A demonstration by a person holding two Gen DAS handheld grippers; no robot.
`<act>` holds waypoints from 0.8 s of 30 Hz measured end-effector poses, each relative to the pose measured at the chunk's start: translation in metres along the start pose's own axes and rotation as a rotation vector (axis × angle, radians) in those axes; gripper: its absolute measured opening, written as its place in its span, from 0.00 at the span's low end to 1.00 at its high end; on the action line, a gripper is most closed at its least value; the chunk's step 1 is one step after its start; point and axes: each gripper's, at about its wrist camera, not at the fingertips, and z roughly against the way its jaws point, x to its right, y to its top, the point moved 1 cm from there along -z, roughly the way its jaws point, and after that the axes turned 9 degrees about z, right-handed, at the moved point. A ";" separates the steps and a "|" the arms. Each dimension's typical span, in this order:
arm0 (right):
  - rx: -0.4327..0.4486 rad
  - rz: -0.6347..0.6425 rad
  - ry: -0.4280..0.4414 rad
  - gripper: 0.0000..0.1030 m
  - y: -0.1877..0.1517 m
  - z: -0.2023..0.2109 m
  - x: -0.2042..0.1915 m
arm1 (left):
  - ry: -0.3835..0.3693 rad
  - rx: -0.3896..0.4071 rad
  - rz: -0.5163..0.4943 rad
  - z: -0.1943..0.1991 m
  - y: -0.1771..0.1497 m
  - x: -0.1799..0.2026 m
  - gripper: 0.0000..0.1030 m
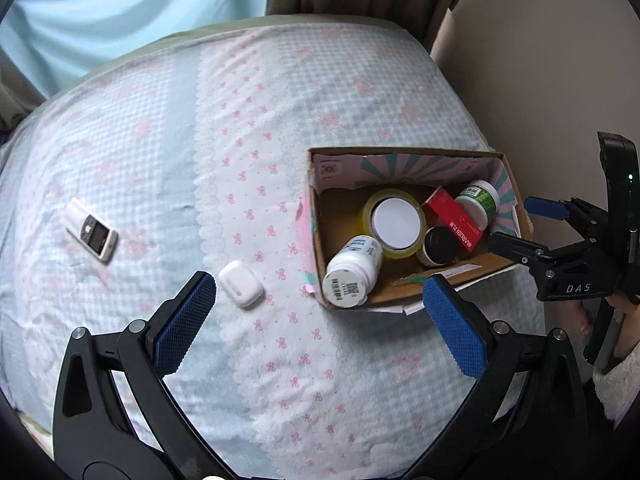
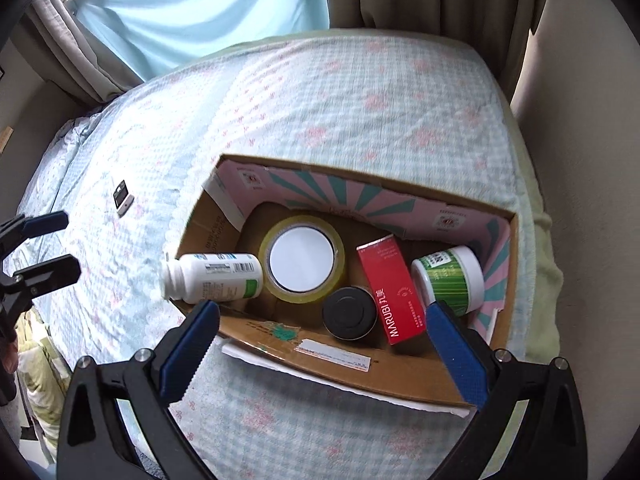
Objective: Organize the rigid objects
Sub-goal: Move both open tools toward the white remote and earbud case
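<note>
Left wrist view looks down on a cardboard box [image 1: 404, 292] on a checked bedspread [image 1: 140, 152]. Inside the box lie a white bottle [image 1: 354, 270], a tape roll [image 1: 394, 224], a red carton [image 1: 454, 222], a black-lidded jar [image 1: 438, 246] and a green tub [image 1: 480, 200]. Left of the box, a white earbud case [image 1: 241, 289] lies near it; a small handset [image 1: 91, 234] lies well apart. The left gripper [image 1: 320, 312] stands spread wide, empty. The right gripper [image 2: 324, 344] hangs over the box, likewise spread, holding nothing.

Both wrist views angled steeply down at the bed [image 1: 280, 360], sharing the cardboard box [image 2: 320, 372] close by
</note>
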 end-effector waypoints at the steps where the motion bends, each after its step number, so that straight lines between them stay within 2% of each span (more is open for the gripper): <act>1: 0.005 -0.004 -0.001 1.00 0.001 0.004 -0.003 | 0.006 0.012 0.022 0.009 -0.003 -0.009 1.00; 8: 0.034 -0.044 -0.055 1.00 0.010 0.036 -0.038 | 0.070 0.089 0.138 0.060 -0.021 -0.079 1.00; 12: 0.083 -0.069 -0.094 1.00 0.013 0.059 -0.072 | 0.210 0.160 0.207 0.087 -0.027 -0.123 1.00; 18: 0.108 -0.096 -0.131 1.00 0.018 0.075 -0.137 | 0.196 0.189 0.300 0.114 -0.033 -0.199 1.00; 24: 0.092 -0.073 -0.126 1.00 0.029 0.063 -0.202 | 0.208 0.179 0.356 0.125 -0.030 -0.268 1.00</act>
